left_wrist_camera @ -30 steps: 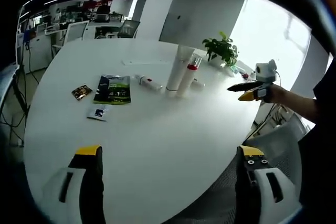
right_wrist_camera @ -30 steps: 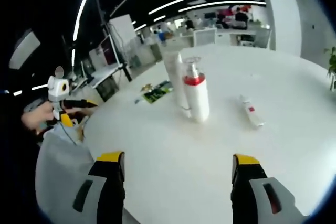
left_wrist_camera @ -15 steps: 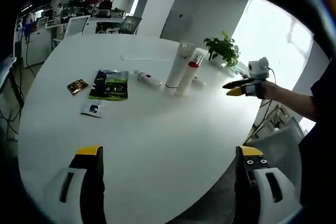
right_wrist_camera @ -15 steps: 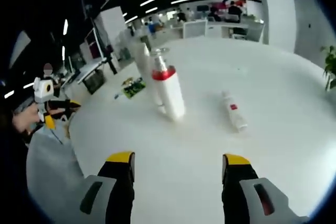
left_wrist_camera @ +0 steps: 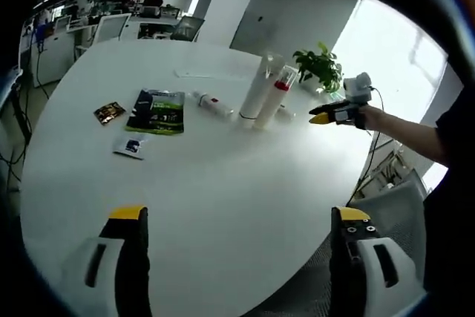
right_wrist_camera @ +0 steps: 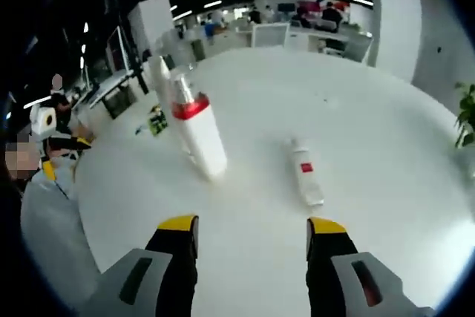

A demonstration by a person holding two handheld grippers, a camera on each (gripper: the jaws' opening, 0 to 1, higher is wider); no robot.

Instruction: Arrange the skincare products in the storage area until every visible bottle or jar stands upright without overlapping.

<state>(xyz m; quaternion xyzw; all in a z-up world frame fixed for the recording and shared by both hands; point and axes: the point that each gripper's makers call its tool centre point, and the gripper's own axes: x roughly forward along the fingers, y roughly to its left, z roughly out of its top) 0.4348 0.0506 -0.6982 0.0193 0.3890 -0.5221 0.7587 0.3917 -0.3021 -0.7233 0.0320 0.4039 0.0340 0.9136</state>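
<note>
Both pairs of yellow-tipped jaws stand wide apart and hold nothing. Seen in the right gripper view, the right gripper (right_wrist_camera: 252, 229) hovers over the round white table (right_wrist_camera: 386, 131), its jaws pointing toward a small white tube with a red band (right_wrist_camera: 304, 175) that lies flat on the tabletop just ahead. To that tube's left stand a white pump bottle with a red collar and clear cap (right_wrist_camera: 197, 131) and, close behind it, a taller white tube-shaped bottle (right_wrist_camera: 160, 79); both are upright, though whether they touch cannot be told.

In the left gripper view, the left gripper (left_wrist_camera: 237, 228) hangs back near the table's edge, well apart from all the products. That view shows the same lying tube (left_wrist_camera: 214, 104), the pump bottle (left_wrist_camera: 272, 102) and the tall bottle (left_wrist_camera: 259, 90) grouped mid-table, with a dark green sachet (left_wrist_camera: 159, 111), a small brown packet (left_wrist_camera: 109, 112) and a small white-and-blue packet (left_wrist_camera: 130, 146) lying flat farther off. A potted green plant (left_wrist_camera: 320, 69) sits beyond the bottles.

The step in hand looks to be the approach to the fallen tube, the one product not yet upright. The next move calls for closing in, gripping across its narrow body, then tipping it up and setting it down clear of the two standing bottles without knocking them.
</note>
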